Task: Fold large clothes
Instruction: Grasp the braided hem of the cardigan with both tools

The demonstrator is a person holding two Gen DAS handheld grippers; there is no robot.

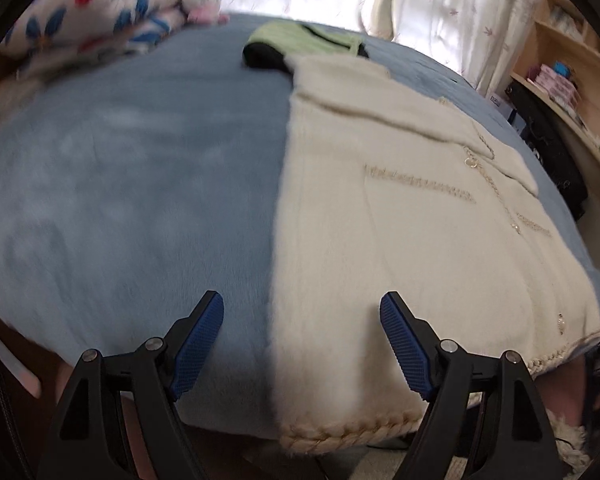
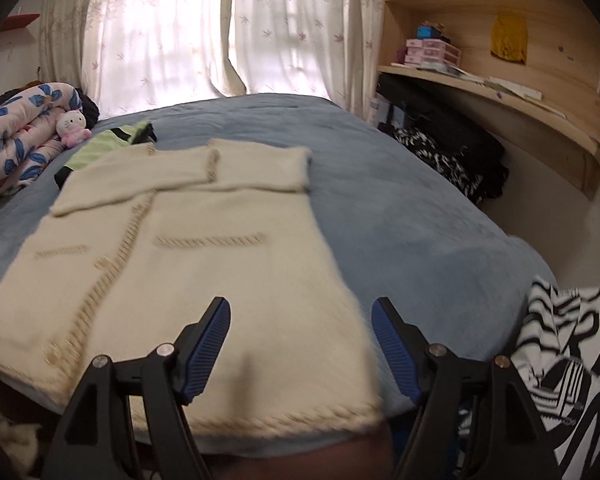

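A cream knitted cardigan (image 1: 400, 208) with braided trim lies flat on the blue bed (image 1: 140, 184), sleeves folded across its chest; it also shows in the right wrist view (image 2: 188, 264). My left gripper (image 1: 302, 308) is open and empty, hovering over the cardigan's near left hem corner. My right gripper (image 2: 301, 312) is open and empty above the cardigan's near right hem corner, over the bed (image 2: 400, 208).
A green and black garment (image 1: 300, 42) lies beyond the cardigan's collar. A folded floral quilt (image 2: 24, 136) and a plush toy (image 2: 74, 126) sit at the far left. A zebra-pattern garment (image 2: 572, 360) lies at the near right. Wooden shelves (image 2: 500, 64) stand on the right.
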